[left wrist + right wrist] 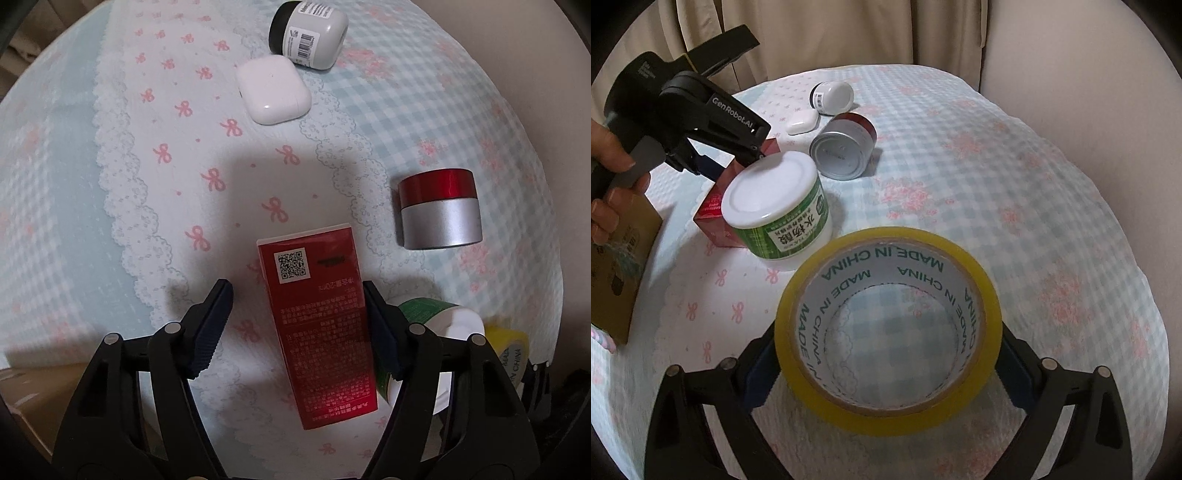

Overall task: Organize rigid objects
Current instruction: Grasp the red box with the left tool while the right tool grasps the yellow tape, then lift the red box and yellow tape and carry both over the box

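A red box [317, 325] lies flat on the cloth between the fingers of my left gripper [297, 328], which is open; the right finger touches the box's edge, the left finger stands apart. The box also shows in the right wrist view [714, 218]. My right gripper [886, 354] is shut on a yellow tape roll [890, 314], which sits low over the cloth. A green-and-white jar [775, 206] lies tilted against the box. A red-and-silver jar [439, 214] lies on its side to the right.
A white earbud case [273, 90] and a grey-white jar with a black lid [308, 33] lie at the far side of the table [997, 184]. A brown cardboard box [617, 269] stands at the table's left edge. Curtains hang behind.
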Tool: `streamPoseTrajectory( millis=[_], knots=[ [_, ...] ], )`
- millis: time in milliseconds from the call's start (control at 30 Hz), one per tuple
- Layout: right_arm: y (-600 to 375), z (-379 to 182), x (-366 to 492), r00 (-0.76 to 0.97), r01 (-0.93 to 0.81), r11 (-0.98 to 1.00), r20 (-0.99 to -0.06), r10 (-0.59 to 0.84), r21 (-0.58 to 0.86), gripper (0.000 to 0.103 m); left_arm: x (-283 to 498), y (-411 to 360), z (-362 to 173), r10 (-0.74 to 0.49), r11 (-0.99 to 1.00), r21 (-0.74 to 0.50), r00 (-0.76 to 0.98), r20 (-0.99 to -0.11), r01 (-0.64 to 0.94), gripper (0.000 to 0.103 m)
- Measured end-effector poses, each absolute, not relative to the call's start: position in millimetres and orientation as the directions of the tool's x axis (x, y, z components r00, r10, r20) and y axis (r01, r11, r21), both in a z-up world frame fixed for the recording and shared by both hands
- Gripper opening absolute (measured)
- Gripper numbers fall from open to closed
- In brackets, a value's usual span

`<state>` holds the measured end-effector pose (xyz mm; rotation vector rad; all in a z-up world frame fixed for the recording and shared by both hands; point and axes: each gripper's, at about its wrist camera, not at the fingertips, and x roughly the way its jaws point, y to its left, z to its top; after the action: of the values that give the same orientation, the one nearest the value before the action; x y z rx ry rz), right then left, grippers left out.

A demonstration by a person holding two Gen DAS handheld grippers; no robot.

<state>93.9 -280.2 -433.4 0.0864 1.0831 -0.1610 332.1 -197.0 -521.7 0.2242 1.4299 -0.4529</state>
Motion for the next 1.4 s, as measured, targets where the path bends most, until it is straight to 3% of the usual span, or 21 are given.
streamPoseTrajectory(
  millis=[133,467,900,1167,1400],
  knots=[
    [-281.2,-433.0,94.5,0.457,0.171,0.985,-0.885,-0.082,-0.003,0.098,326.6,-202.3,-522.6,-0.181,0.884,-0.137,0.055,-0.982,0.447,0.045],
    [-279.1,-428.7,93.1,0.463,0.175,0.985,-0.882,-0.083,-0.001,0.097,315.9,-220.0,-513.1,-0.142,0.869,-0.08,0.092,-0.986,0.488,0.041],
    [-286.8,-396.0,94.8,0.485,0.234,0.972,-0.865,-0.127,-0.011,0.097,297.0,-192.4,-467.1,-0.219,0.892,-0.143,0.133,-0.967,0.43,0.039],
    [-292.0,-339.5,95.9,0.524,0.257,0.967,-0.84,-0.141,-0.002,0.097,275.5,-169.5,-386.1,-0.283,0.903,-0.19,0.201,-0.938,0.384,0.039],
    [-292.8,-242.6,96.2,0.57,0.265,0.964,-0.809,-0.146,0.013,0.097,244.0,-138.3,-280.0,-0.321,0.917,-0.216,0.297,-0.899,0.336,0.039]
  ],
)
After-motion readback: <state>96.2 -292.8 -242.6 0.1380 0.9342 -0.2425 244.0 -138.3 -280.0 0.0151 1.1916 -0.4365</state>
